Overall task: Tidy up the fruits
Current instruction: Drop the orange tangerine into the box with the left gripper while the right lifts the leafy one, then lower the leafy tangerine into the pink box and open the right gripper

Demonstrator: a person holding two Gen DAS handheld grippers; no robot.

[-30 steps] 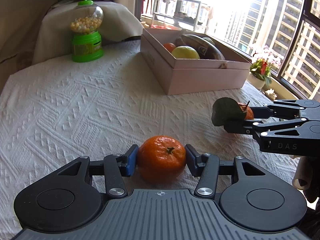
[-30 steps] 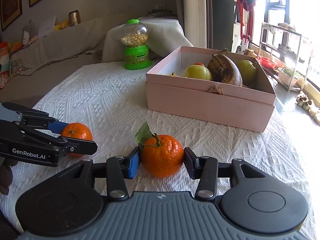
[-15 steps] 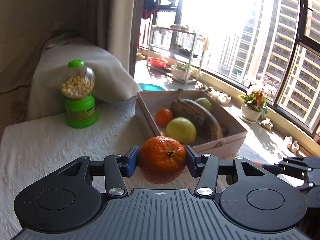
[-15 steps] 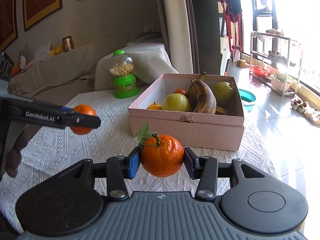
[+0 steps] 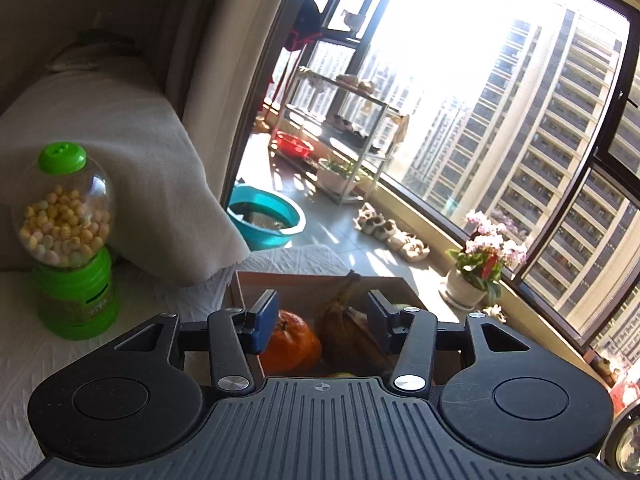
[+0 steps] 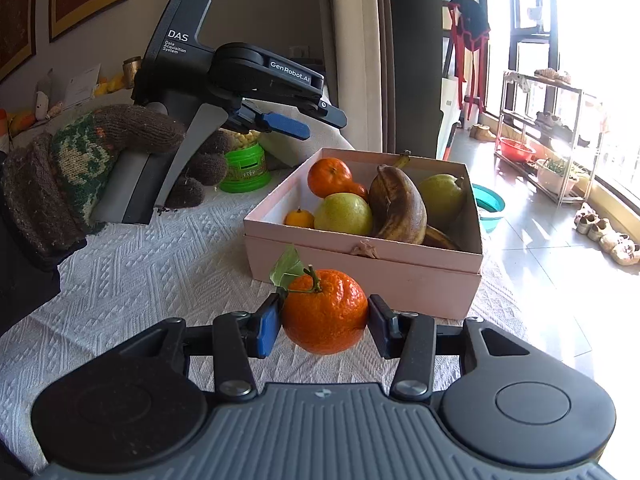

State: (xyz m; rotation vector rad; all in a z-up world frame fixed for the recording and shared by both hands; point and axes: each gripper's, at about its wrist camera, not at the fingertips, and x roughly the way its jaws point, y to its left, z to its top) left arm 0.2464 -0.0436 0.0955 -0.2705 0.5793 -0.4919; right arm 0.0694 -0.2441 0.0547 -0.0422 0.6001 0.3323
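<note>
Our right gripper point(image 6: 323, 322) is clamped on a leafy mandarin point(image 6: 325, 312): both pads press its sides, the stem and green leaf point up, and the fruit hangs just in front of the pink box point(image 6: 360, 276), clear of the white tablecloth point(image 6: 160, 272).

Our left gripper point(image 6: 304, 124) hangs above the box's far left corner with its jaws apart and nothing between the blue pads. It is carried by a left hand point(image 6: 80, 168) in a brown and green knitted glove. Seen from the left wrist, the pads stand on either side of what lies in the box below, and neither presses on anything.

Inside the box, a second mandarin point(image 6: 329, 176) sits in the far left corner, on top of the other fruit. Beside it, in the middle, lies a dark, overripe banana point(image 6: 398, 204). A yellow-green pear point(image 6: 343, 214) lies against the near wall and another pear point(image 6: 442, 196) at the right wall. A small orange fruit point(image 6: 299, 218) is tucked in the near left corner, just beside the first pear.

Left of the box and behind it stands a green candy dispenser point(image 5: 68, 240) on the same cloth, partly hidden by the gloved hand in the right wrist view.
</note>
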